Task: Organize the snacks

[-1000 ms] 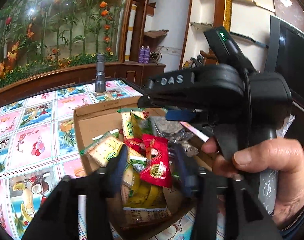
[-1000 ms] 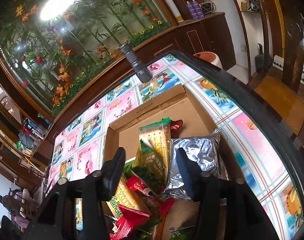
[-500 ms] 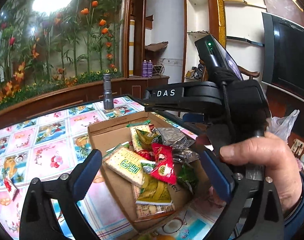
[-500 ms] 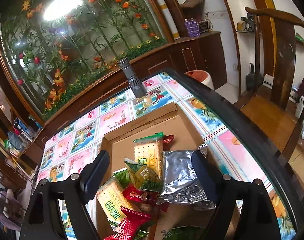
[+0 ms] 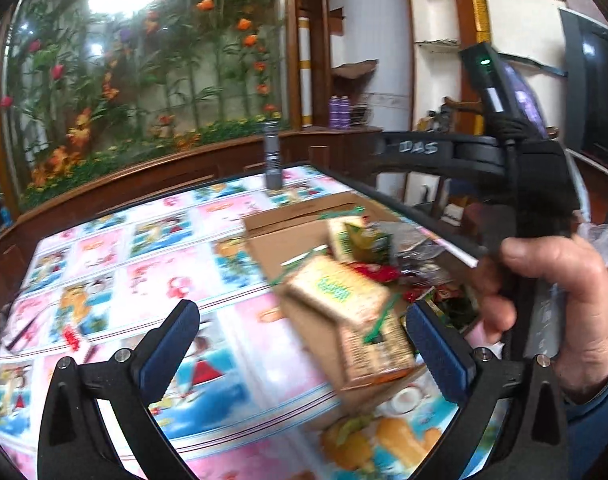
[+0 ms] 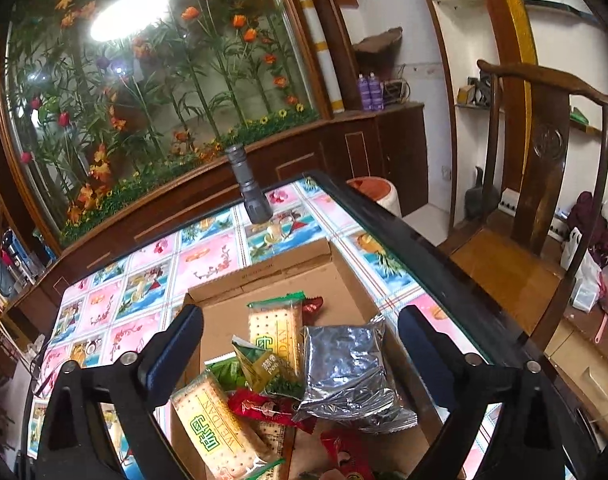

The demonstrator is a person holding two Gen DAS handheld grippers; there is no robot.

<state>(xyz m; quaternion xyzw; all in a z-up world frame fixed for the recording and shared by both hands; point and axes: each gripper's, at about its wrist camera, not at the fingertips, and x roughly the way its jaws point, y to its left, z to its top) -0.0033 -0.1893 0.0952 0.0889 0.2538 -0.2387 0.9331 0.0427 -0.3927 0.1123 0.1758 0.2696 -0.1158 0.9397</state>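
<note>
Tools (image 5: pixel 300 344) (image 6: pixel 300 344) both released, right one's jaws opening above snack box (image 6: pixel 264 276).

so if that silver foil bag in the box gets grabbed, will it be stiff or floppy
The silver foil bag looks crinkled and puffy, so it's probably floppy and light. Its shiny film may slip between pads. Contents could be fragile, though they can't be seen.

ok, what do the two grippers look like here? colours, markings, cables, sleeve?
Both are black plastic frames with silver screws and dark blue textured pads on the fingers. Left gripper: two angled fingers. Right gripper: same build; seen from the left wrist view, its body carries pale "DAS" lettering, a black cable and a top-mounted device with a green light. The hand holding it wears a blue sleeve.
</note>
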